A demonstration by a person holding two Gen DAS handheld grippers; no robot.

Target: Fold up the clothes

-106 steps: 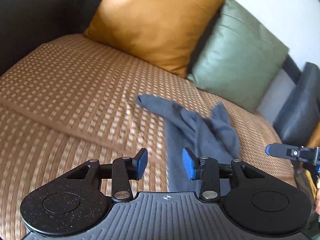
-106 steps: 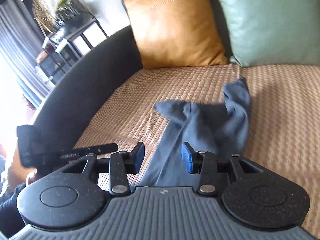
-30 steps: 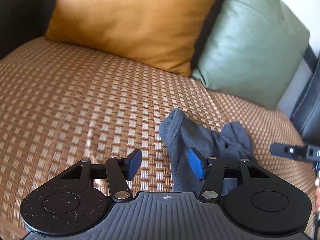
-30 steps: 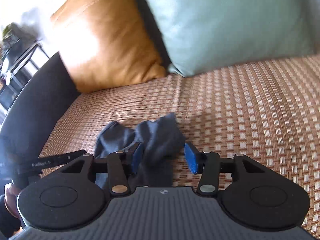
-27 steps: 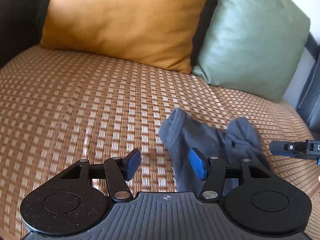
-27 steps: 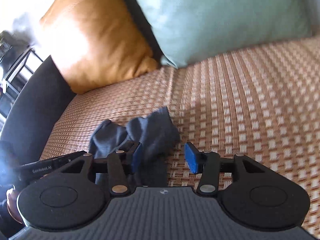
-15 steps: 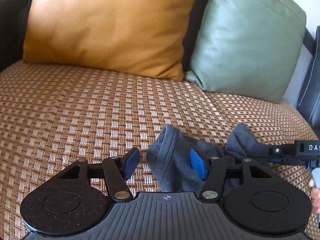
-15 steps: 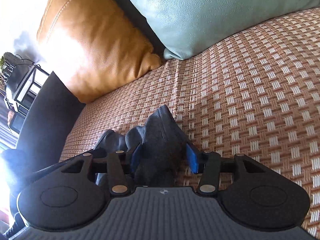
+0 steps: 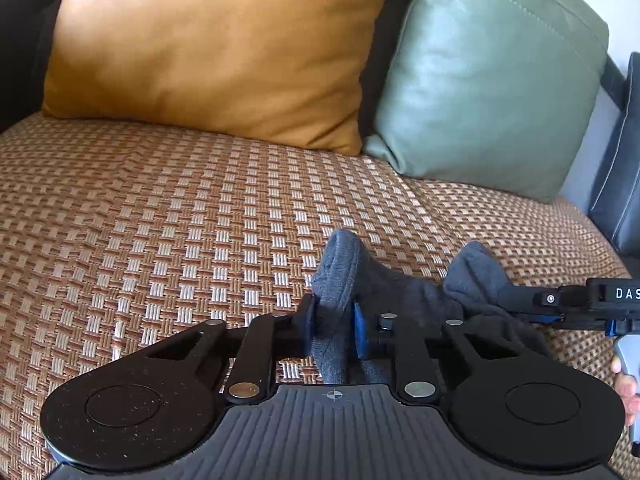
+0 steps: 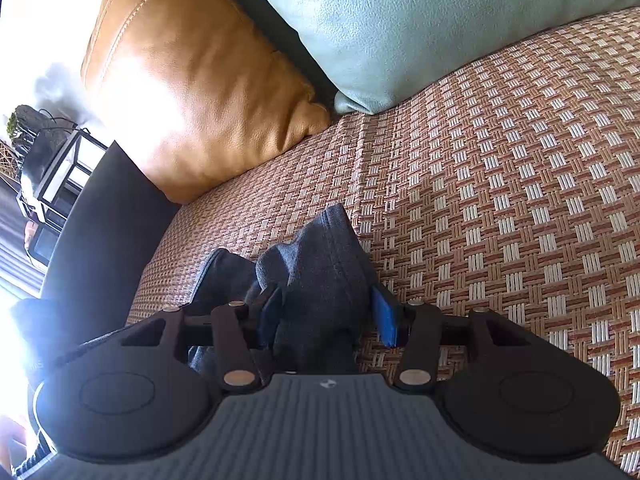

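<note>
On the sofa seat: a brown-and-cream basket-weave woven mat (image 9: 168,216) covers the whole cushion, lit by strong daylight.
Garment: a dark grey-blue knit piece of clothing (image 9: 400,288) lies bunched on the mat near the front edge, two of its ends raised into peaks.
Left gripper: the black two-finger left gripper (image 9: 334,326) has the left-hand peak of the cloth between its blue pads; its jaws are closing and the pads already press the fabric on both sides.
Right gripper: the black two-finger right gripper (image 10: 326,316) straddles the other raised fold; the cloth fills the gap and seems pinched, though the left pad is partly hidden by fabric, so full contact is not certain.
Cross view: the right gripper's finger shows at the right edge of the left wrist view, touching the second peak, with part of a hand (image 9: 626,390) behind it.
Back of the seat: a mustard-tan leather square cushion (image 9: 216,48) leans beside a sage-green leather cushion (image 9: 492,80), their edges touching, both well apart from the garment.
Sofa frame: a dark charcoal upholstered armrest (image 10: 108,216) curves round the left side of the seat.
Room beyond: a black metal-framed side table (image 10: 52,176) with a plant on top stands past the armrest, much washed out by glare.
</note>
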